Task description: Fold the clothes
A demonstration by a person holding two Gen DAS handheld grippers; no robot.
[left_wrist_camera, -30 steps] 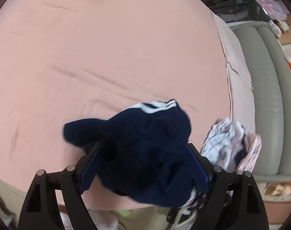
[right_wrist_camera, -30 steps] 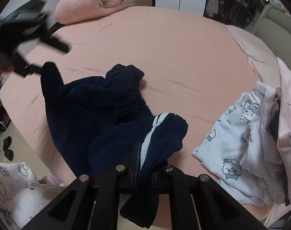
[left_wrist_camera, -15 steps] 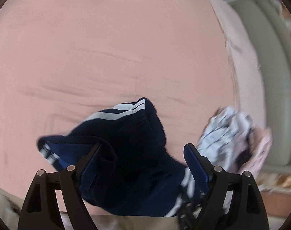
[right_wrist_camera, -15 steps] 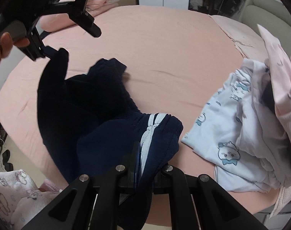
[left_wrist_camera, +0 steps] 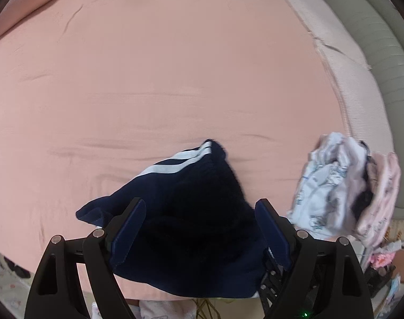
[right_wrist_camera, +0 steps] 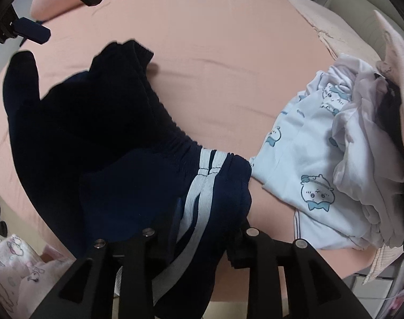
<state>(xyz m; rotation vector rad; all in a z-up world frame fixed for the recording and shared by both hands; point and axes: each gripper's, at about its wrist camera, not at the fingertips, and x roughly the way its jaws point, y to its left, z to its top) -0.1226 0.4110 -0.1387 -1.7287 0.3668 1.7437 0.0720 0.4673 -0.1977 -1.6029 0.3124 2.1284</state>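
Note:
Navy trousers with white side stripes [left_wrist_camera: 191, 212] lie crumpled near the front edge of the pink bed [left_wrist_camera: 162, 66]. My left gripper [left_wrist_camera: 199, 212] is open above them, its blue-padded fingers [left_wrist_camera: 129, 222] wide apart with the cloth lying between and below them. In the right wrist view the trousers [right_wrist_camera: 95, 146] spread to the left, and my right gripper [right_wrist_camera: 202, 228] has its jaws parted, with the striped cuff [right_wrist_camera: 202, 186] draped between them. The left gripper [right_wrist_camera: 32, 30] shows at the upper left of that view, clear of the cloth.
A heap of light blue printed and pale pink clothes [right_wrist_camera: 335, 159] lies at the bed's right edge, also in the left wrist view [left_wrist_camera: 343, 186]. A rolled pink quilt [right_wrist_camera: 55, 2] lies at the far left. A grey sofa [left_wrist_camera: 374, 40] stands beyond the bed.
My left gripper has let go of the trouser end and lifted away; the cloth dropped onto the bed. My right gripper's jaws have opened, and the trousers sank lower and spread out.

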